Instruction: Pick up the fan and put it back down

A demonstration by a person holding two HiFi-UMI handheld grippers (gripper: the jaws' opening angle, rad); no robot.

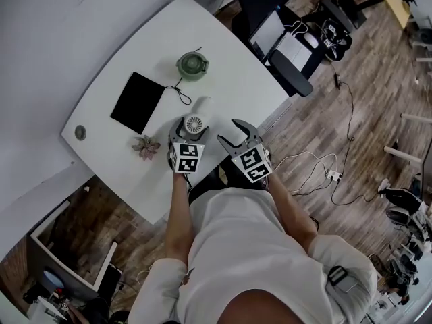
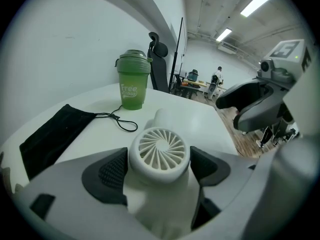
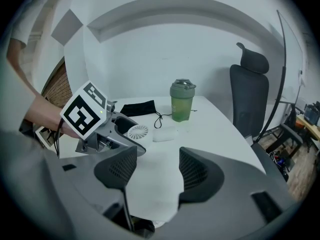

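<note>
On the surface (image 1: 229, 59), the fan (image 2: 159, 149) sits between the left tongs (image 1: 194, 128), with the bottle (image 1: 192, 65) behind it, the pouch (image 1: 138, 102) behind-left, the small plant (image 1: 146, 146) left, and the right tongs (image 1: 229, 132) right.

fan (image 2: 159, 149) foot: hidden under left gripper (image 2: 159, 166)
black pouch (image 2: 50, 134) near end: covered by gripper body
far person (image 2: 218, 78): too small for detail
</note>
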